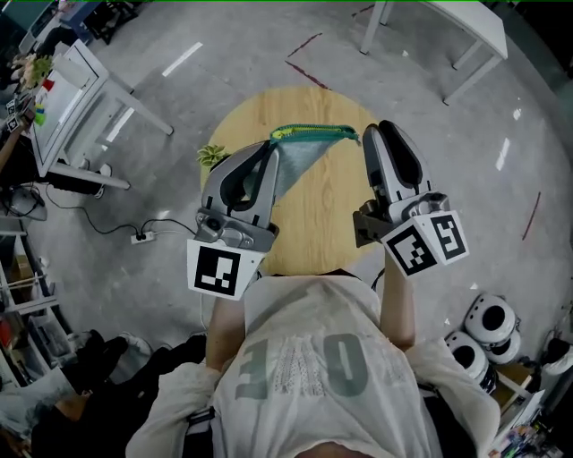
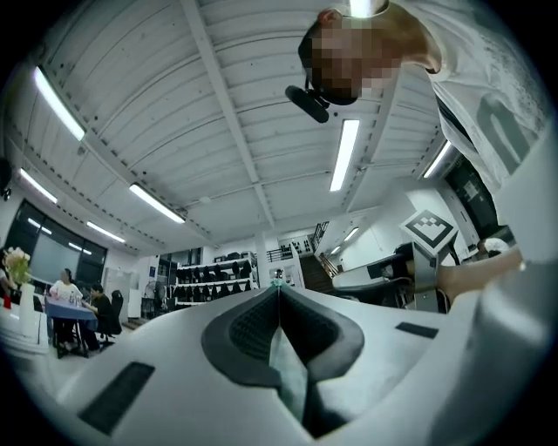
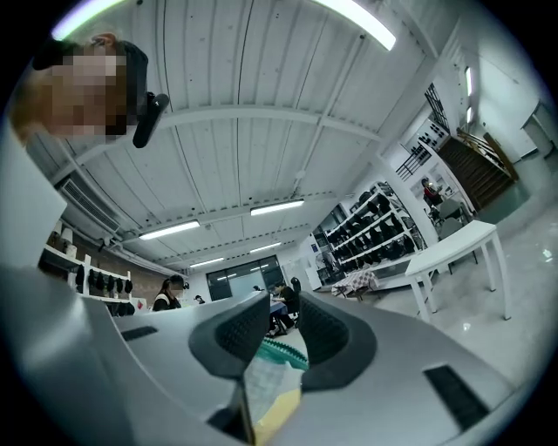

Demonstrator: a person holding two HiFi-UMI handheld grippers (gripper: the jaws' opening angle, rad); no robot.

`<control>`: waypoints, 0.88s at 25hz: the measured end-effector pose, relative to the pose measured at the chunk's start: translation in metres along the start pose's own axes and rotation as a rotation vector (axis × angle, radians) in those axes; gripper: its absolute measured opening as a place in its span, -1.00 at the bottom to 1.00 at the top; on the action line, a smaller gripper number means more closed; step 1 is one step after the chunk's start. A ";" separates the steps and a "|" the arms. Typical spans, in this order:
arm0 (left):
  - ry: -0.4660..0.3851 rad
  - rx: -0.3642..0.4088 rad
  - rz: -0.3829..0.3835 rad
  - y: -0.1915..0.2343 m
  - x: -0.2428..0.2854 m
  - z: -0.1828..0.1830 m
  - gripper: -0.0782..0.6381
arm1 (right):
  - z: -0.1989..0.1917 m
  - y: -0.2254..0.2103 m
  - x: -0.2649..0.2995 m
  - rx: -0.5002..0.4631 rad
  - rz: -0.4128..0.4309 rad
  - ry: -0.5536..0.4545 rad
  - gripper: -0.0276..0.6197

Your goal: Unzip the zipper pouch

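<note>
A grey-green zipper pouch [image 1: 304,159] with a bright green zipper [image 1: 313,134] along its top hangs over the round wooden table [image 1: 313,224]. My left gripper [image 1: 269,148] is shut on the pouch's left end; in the left gripper view the fabric [image 2: 288,370] is pinched between the closed jaws of that gripper [image 2: 279,287]. My right gripper [image 1: 373,131] is at the zipper's right end. In the right gripper view its jaws [image 3: 283,307] stand apart, with the zipper teeth [image 3: 281,351] and pouch fabric [image 3: 266,383] lying in the gap, not pressed.
A small potted plant [image 1: 212,155] sits at the table's left edge. A white desk [image 1: 72,98] stands far left, a white table [image 1: 448,27] at the top right. A power strip with cable [image 1: 139,237] lies on the floor, and round white devices [image 1: 488,318] lie lower right.
</note>
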State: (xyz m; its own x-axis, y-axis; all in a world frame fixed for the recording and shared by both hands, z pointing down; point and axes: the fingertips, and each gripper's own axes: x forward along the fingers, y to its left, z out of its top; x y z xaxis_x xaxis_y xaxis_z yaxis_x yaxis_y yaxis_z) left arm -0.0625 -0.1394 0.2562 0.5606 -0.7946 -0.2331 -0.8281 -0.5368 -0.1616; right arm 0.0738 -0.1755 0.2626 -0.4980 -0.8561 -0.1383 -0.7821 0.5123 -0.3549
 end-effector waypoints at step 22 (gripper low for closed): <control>0.320 -0.761 0.035 -0.017 0.002 -0.223 -0.70 | -0.042 -0.037 -0.014 0.023 -0.149 0.102 -0.63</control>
State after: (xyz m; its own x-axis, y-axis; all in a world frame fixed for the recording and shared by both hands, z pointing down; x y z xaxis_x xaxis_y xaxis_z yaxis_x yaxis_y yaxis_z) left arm -0.0480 -0.1956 0.4721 0.6013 -0.7953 0.0775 -0.6858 -0.4639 0.5609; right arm 0.0940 -0.1801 0.3164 -0.4140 -0.9102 0.0115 -0.8417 0.3780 -0.3856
